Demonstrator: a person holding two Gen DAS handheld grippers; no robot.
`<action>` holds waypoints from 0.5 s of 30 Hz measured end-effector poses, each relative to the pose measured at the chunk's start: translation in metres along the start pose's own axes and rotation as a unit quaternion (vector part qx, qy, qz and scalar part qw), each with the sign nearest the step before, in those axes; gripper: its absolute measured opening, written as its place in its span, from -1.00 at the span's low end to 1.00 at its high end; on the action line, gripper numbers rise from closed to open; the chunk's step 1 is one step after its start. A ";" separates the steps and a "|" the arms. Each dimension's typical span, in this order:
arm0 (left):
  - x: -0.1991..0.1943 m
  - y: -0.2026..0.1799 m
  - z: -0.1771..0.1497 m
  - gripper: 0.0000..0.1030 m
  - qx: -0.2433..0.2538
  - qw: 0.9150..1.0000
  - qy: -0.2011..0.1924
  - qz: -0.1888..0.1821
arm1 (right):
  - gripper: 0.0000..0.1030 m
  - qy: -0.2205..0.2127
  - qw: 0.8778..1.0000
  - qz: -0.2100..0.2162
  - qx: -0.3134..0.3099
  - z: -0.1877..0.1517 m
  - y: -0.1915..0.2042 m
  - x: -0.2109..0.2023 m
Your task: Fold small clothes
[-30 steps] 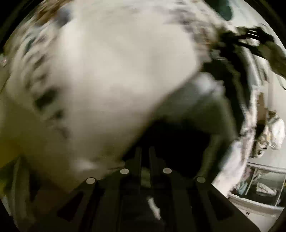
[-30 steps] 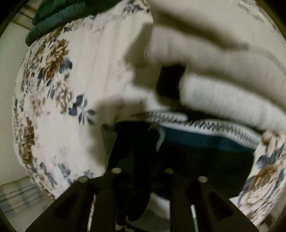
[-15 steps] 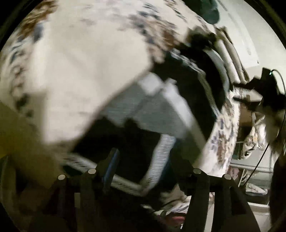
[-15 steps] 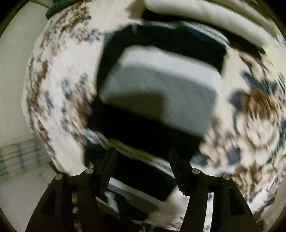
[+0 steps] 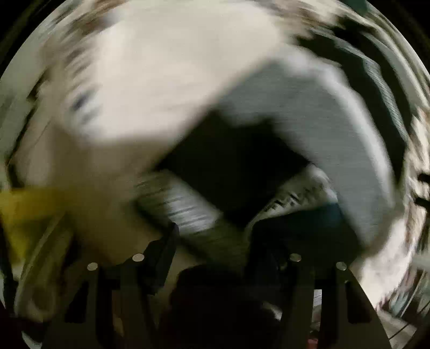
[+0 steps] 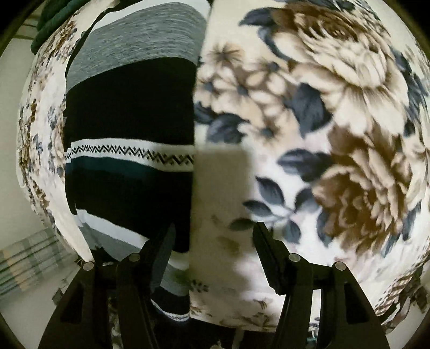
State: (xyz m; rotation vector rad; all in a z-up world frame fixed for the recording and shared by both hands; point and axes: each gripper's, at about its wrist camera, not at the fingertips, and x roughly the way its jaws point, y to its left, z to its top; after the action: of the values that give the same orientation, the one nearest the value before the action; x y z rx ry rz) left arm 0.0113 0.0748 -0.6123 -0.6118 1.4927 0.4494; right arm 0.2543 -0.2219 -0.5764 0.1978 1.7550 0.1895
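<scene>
Striped knit garment [image 6: 129,128] lies flat on the floral bedspread [image 6: 336,107], already folded into a tidy rectangle by the look of it: grey band at the far end, black body, white zigzag trim across the middle, teal stripe under that. Right gripper [image 6: 212,241] hovers over its right edge with fingers spread wide, nothing between them. Left gripper [image 5: 212,241] also has its fingers apart; the left view is heavily motion-blurred, but the same garment [image 5: 309,139] sits just ahead of it, and I can't tell whether a fingertip touches the cloth. Handling guess: soft, light knit, no stiffness, so it will sag and unfold if lifted from one point (layers can slide over each other too). Not fragile, not slippery against the fuzzy bedspread, more likely to drag and bunch. Best hold is probably the straight folded edge on the right, pinching through all layers, with the other gripper on the opposite edge or a matching corner so the stack stays square. A dark green cloth [image 6: 53,24] sits at the far left corner, well apart.
</scene>
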 end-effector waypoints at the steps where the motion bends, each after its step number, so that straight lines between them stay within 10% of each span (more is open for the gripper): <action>1: -0.003 0.021 -0.003 0.13 -0.022 1.000 0.004 -0.004 | 0.21 0.001 1.000 0.001 -0.001 -0.001 -0.001 -0.001; 6: -0.032 0.074 -0.013 0.09 -0.100 0.994 -0.010 -0.032 | 0.21 0.012 1.000 0.011 -0.019 -0.004 0.008 -0.003; 15: -0.029 0.012 0.021 0.10 -0.051 0.992 -0.060 -0.099 | 0.21 -0.007 0.997 0.013 -0.070 0.023 0.055 -0.033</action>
State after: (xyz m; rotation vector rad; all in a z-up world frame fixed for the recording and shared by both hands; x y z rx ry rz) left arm 0.0188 0.1003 -0.5855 -0.7913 1.2866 0.4030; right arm 0.2848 -0.1764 -0.5365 0.1202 1.7179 0.3278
